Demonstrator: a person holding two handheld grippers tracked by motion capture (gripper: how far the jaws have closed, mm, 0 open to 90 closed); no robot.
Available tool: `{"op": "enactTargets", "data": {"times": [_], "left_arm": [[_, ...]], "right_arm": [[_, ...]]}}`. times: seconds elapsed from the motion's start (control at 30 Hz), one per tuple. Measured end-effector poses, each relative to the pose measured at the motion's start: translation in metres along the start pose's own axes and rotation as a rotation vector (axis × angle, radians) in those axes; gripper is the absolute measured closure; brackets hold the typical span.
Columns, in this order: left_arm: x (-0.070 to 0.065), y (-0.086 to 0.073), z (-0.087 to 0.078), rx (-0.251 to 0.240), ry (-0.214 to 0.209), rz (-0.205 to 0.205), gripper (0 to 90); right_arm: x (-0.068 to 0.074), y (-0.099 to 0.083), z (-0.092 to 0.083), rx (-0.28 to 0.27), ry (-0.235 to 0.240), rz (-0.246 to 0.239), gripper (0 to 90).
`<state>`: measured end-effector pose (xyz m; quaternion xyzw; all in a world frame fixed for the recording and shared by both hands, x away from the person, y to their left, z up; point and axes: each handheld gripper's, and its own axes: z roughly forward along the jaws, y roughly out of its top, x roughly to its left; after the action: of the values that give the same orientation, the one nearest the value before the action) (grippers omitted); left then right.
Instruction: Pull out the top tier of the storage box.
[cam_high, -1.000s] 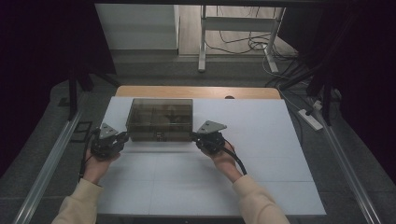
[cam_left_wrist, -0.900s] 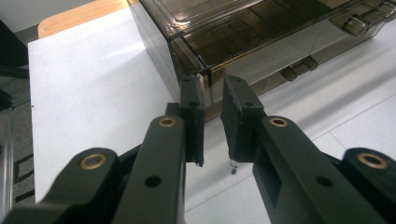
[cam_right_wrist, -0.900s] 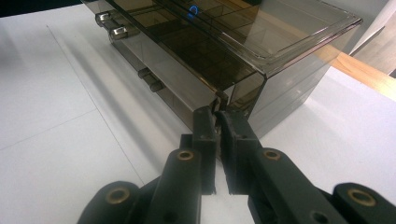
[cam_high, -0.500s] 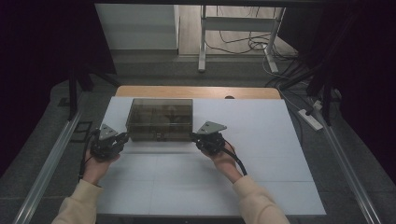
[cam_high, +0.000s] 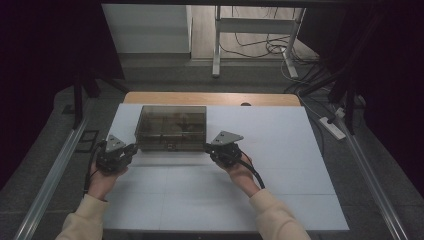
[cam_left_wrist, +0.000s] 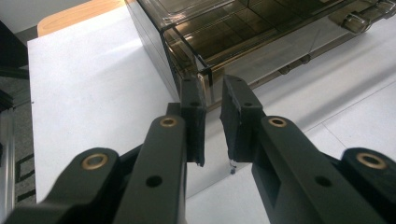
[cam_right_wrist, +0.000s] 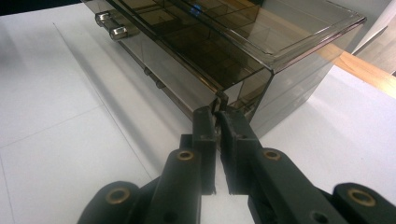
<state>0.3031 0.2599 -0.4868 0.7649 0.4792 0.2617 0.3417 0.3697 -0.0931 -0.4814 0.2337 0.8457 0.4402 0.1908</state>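
A smoky see-through drawer box (cam_high: 172, 127) stands at the back left of the white table (cam_high: 280, 150). My left gripper (cam_high: 134, 148) is at its front left corner. In the left gripper view the jaws (cam_left_wrist: 212, 91) stand a little apart, with the box's (cam_left_wrist: 243, 32) corner post between the tips. My right gripper (cam_high: 207, 147) is at the front right corner. In the right gripper view its jaws (cam_right_wrist: 218, 116) are nearly together on the thin corner edge of the box (cam_right_wrist: 224, 42). Clear drawer handles (cam_right_wrist: 114, 30) stick out of the box's front.
A wooden strip (cam_high: 210, 98) runs along the table's far edge behind the box. Metal rails (cam_high: 50, 180) flank the table on both sides. A power strip (cam_high: 334, 127) and cables lie on the floor at the right. White tabletop stretches in front of the box.
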Motion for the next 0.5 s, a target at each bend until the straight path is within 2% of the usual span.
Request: {"op": "enactTargets", "data": {"times": [0.5], "left_arm": [[-0.0028, -0.0036, -0.0042, -0.001, 0.0, 0.006, 78.6]], "right_arm": [[0.004, -0.0008, -0.0036, 0.007, 0.006, -0.003, 84.3]]}}
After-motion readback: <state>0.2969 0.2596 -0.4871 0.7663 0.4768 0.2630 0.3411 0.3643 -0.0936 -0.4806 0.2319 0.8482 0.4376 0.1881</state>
